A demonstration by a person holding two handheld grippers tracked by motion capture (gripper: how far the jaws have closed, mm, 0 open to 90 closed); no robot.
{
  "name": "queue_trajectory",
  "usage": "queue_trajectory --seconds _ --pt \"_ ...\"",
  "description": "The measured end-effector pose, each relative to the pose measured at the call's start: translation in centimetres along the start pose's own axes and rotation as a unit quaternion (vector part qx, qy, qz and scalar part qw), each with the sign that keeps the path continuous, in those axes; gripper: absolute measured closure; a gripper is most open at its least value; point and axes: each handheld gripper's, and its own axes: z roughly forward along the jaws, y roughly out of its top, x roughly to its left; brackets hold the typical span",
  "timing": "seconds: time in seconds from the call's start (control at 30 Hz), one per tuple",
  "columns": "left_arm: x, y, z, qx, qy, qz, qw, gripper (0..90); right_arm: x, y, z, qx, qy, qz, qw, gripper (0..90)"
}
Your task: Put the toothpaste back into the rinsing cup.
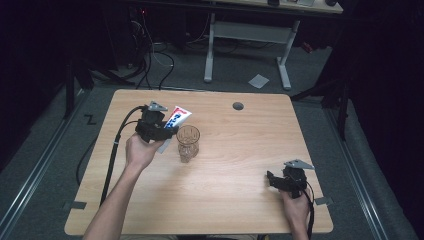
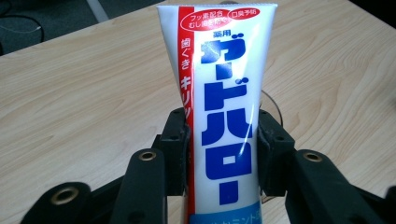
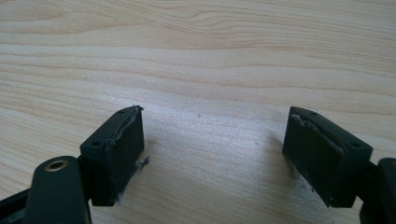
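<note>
Between your left tongs [image 2: 223, 140] sits the tube [image 2: 223, 107], clamped on both sides, its crimped end pointing away over the surface [image 1: 240, 150]. Just beside those tongs, on the side toward your right tongs [image 3: 212, 154], stands the glass [image 1: 188, 142]. Your right tongs gape wide over bare wood, gripping nothing.

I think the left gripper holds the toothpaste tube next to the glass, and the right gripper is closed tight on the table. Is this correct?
Not quite. The right gripper is open, not closed: the right gripper view shows its jaws standing wide apart with bare table between them. The rest holds: the left gripper clamps the toothpaste tube, and the high view shows it beside the glass.
</note>
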Motion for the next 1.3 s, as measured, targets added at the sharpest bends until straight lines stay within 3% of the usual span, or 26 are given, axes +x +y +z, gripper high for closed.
queue_trajectory --seconds 0.47,0.93,1.07,1.3 --pt "-1.4 1.6 1.1 -0.006 -0.006 0.011 0.9999 61.3 0.0 0.0 0.0 0.000 0.000 0.000 1.0000 20.2" --pt "-1.5 2.4 2.8 -0.007 -0.010 -0.001 0.9999 61.2 0.0 0.0 0.0 0.000 0.000 0.000 1.0000 20.1" --pt "-1.5 3.8 3.1 -0.009 -0.010 0.007 0.9999 61.3 0.0 0.1 0.1 0.001 0.000 -0.001 1.0000 20.2" --pt "-2.3 4.0 4.0 -0.002 -0.006 0.021 0.9998 61.4 0.2 0.1 0.1 0.000 0.003 -0.004 1.0000 20.1"
